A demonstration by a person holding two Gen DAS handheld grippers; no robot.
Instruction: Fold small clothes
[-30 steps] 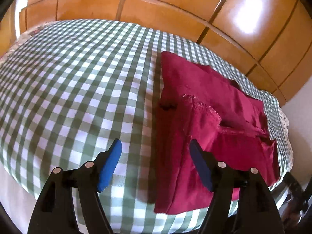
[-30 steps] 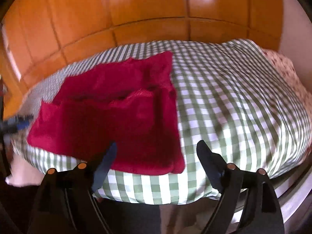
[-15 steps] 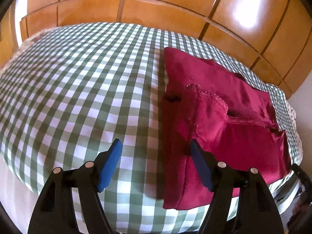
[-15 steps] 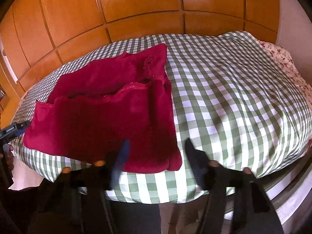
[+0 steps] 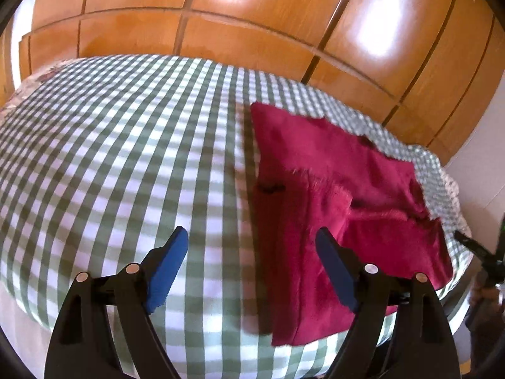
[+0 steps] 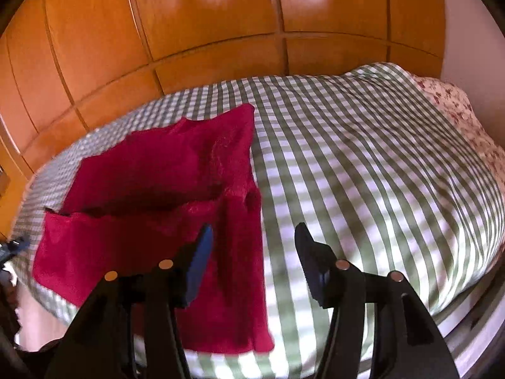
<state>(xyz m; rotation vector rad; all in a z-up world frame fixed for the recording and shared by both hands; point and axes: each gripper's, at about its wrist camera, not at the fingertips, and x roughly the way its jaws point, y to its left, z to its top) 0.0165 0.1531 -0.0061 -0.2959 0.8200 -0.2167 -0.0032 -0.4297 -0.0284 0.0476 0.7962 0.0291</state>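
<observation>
A dark red garment (image 5: 347, 173) lies folded flat on the green checked bedspread (image 5: 110, 158), with a lace-edged layer on top. My left gripper (image 5: 252, 240) hovers over the garment's left edge. Its jaws are opening and the blue pads (image 5: 170, 265) touch nothing. In the right wrist view the same garment (image 6: 151, 173) fills the left half. My right gripper (image 6: 254, 237) hangs above the garment's right edge, jaws half apart and opening, and the cloth lies below them ungripped. The blue tip of the left gripper (image 6: 14, 246) shows at the far left edge of that view.
Orange wooden wardrobe panels (image 5: 252, 31) stand right behind the bed. A floral cloth (image 6: 457, 110) lies at the bed's far right corner. The bedspread (image 6: 378, 158) stretches bare to the right of the garment. The bed's near edge runs just under both grippers.
The right gripper's jaws narrowed from wide, and it slid right so the garment's right edge now sits under it. The left gripper's jaws spread a little wider. The garment has not moved.
</observation>
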